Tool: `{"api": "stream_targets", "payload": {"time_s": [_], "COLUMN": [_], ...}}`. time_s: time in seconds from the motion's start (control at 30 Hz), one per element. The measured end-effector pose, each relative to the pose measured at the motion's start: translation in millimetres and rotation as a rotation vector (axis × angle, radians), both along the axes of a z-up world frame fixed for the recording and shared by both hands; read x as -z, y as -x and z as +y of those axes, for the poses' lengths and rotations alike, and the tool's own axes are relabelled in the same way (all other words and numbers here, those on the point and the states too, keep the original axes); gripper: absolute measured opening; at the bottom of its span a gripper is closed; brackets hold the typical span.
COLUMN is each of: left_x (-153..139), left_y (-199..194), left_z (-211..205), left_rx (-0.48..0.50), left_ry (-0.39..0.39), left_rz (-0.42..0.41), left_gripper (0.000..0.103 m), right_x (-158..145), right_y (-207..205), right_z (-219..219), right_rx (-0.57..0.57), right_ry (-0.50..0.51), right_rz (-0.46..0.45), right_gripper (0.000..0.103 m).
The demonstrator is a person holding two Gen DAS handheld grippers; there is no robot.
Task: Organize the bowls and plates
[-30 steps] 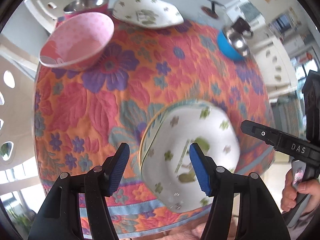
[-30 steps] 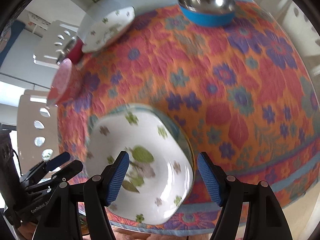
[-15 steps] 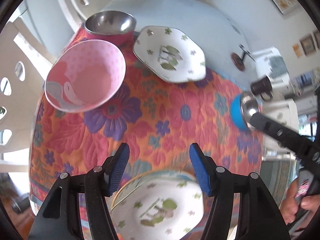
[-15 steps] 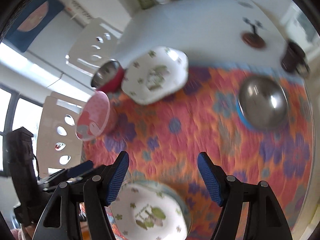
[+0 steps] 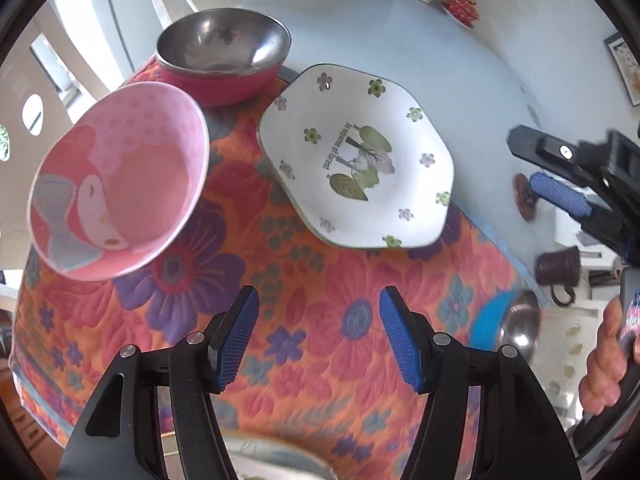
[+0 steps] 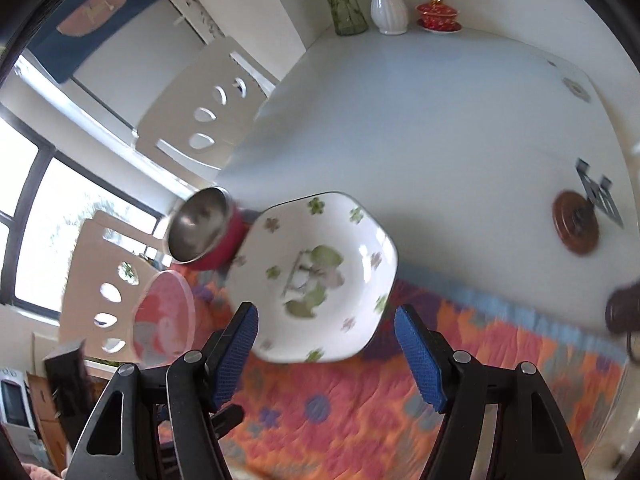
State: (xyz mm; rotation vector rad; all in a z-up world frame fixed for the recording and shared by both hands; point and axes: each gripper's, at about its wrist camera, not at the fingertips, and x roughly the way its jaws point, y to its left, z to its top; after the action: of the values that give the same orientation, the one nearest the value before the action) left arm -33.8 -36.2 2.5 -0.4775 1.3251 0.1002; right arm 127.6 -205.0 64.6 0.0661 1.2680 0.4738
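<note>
A white hexagonal plate (image 5: 356,156) with green leaf print lies at the far edge of the floral cloth (image 5: 320,312); it also shows in the right wrist view (image 6: 316,276). A pink cartoon bowl (image 5: 116,180) and a steel bowl with a red outside (image 5: 224,56) stand to its left. A steel bowl with a blue outside (image 5: 508,328) stands at the right. A second plate's rim (image 5: 276,464) peeks out below my left gripper (image 5: 320,336), which is open and empty above the cloth. My right gripper (image 6: 326,354) is open, empty, just short of the white plate.
A dark mug (image 5: 558,268) and a brown coaster (image 6: 576,228) sit on the bare grey table (image 6: 420,120) right of the cloth. A white vase (image 6: 388,4) and a red dish (image 6: 438,14) stand at the far end. White chairs (image 6: 200,108) stand on the left.
Both grippers have moved forward across the table, away from the near plate and toward the far plate and bowls. Both stay open. The near plate has dropped almost out of view.
</note>
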Motion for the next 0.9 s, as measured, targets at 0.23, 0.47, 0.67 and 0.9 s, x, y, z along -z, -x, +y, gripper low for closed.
{"api": "stream_targets", "payload": {"time_s": [0.23, 0.47, 0.67, 0.9], "left_x": [29, 41, 58, 64], "left_y": [-28, -57, -72, -90], "left_z": [3, -4, -3, -8], "left_rx": [-0.141, -0.184, -0.193, -0.163], "left_ry": [0.0, -0.043, -0.059, -0.117], "left_rz": [0.035, 0.032, 0.054, 0.027], "left_gripper": [0.06, 0.06, 0.06, 0.06], "right_x": [46, 92, 121, 133], "right_y": [-42, -65, -76, -78], "right_z": [3, 11, 22, 41], "right_rx": [-0.025, -0.021, -0.061, -0.151], "right_ry": [0.048, 0.068, 0.099, 0.129], "right_rz": [0.043, 0.048, 0.061, -0.012], "right_gripper": [0.07, 0.07, 0.07, 0.07]}}
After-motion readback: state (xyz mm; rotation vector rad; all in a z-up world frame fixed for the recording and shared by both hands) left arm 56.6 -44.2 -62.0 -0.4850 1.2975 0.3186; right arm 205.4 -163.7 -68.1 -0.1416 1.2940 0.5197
